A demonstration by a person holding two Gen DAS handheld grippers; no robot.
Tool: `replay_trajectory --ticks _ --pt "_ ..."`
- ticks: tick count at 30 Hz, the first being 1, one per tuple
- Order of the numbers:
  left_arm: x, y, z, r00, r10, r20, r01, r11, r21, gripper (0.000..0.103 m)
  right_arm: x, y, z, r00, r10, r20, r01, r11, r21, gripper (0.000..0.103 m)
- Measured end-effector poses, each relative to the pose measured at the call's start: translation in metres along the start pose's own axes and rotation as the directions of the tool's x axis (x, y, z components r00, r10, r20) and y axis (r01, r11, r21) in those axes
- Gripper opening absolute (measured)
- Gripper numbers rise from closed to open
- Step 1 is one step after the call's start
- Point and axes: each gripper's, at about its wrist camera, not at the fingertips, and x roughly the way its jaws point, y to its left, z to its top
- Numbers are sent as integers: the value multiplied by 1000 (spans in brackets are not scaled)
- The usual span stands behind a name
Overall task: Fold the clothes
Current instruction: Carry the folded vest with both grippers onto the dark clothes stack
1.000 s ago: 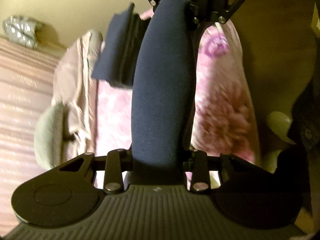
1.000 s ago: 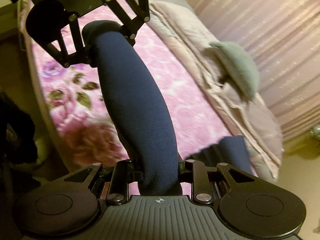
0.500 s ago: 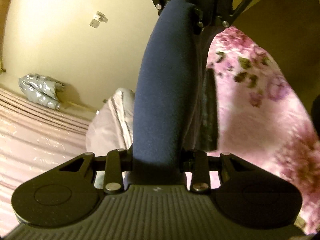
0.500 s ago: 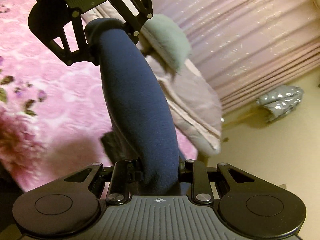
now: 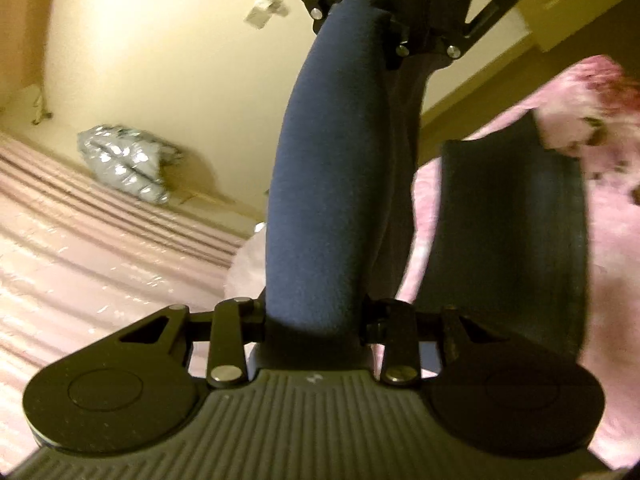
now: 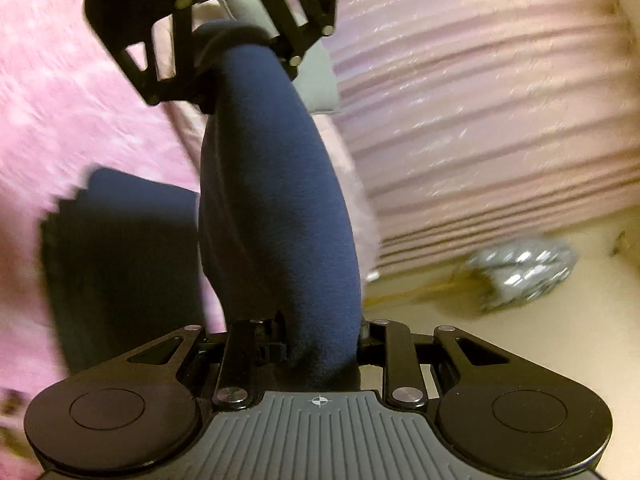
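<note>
Left wrist view shows the left gripper (image 5: 384, 36) and right gripper (image 6: 240, 40) each clamped on the navy garment (image 5: 336, 184), lifted above the pink floral bedspread (image 5: 612, 240), seemingly so it hangs straight for folding.

Navy fleece garment (image 5: 332, 184), bunched into a thick roll, its loose end (image 6: 120, 264) over the pink bed

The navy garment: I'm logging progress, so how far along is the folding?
Done: nothing looks finished; no folded pile shows. In hand: the navy garment is bunched and clamped in both the left claw and the right claw, with a loose part hanging over the pink bedspread. Left: laying it flat and making the folds.
</note>
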Motion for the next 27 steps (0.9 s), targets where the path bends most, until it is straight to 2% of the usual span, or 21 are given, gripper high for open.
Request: replay_trajectory --ticks 1,3,5,7,8,9,10,13,17,22,23,25,27 --pt "15 -8 -3 1000 -1 -10 1 1000 2 32 12 3 -7 1000 -17 15 17 1000 -10 25" --pt "45 -36 -13 999 -25 -34 25 1000 10 32 39 25 -22 1000 5 24 -5 1000 10 25" --pt "73 -77 -28 994 -90 -70 92 995 26 32 65 66 -37 998 69 12 -69 998 12 25" --pt "95 -124 -45 977 -181 -112 188 981 50 35 86 109 -49 984 176 -16 -176 984 3 25" --pt "97 -141 -51 979 -175 -108 184 980 80 36 94 131 -54 970 240 -36 -240 971 2 25" --pt "99 -158 -57 980 -168 -105 179 978 111 35 96 146 -58 965 259 -43 -259 966 6 25" --pt "99 -172 -62 982 -163 -100 175 975 135 35 94 155 -61 968 246 -38 -246 969 11 26" --pt "89 -163 -65 985 -158 -71 166 978 128 41 83 156 -69 976 216 -27 -215 975 54 31" --pt "79 -151 -69 987 -153 -41 158 976 148 45 68 145 -80 976 212 -53 -210 977 44 32" --pt "74 -150 -75 988 -157 -8 156 970 186 43 56 153 -76 968 234 -86 -228 971 71 31" --pt "75 -150 -77 987 -159 -1 156 967 200 41 55 154 -75 966 241 -92 -233 969 86 27" --pt "77 -145 -80 991 -136 10 130 963 237 41 58 153 -66 966 237 -100 -227 968 104 25" --pt "78 -143 -87 992 -123 18 115 966 233 40 61 151 -57 967 233 -108 -220 968 119 25"
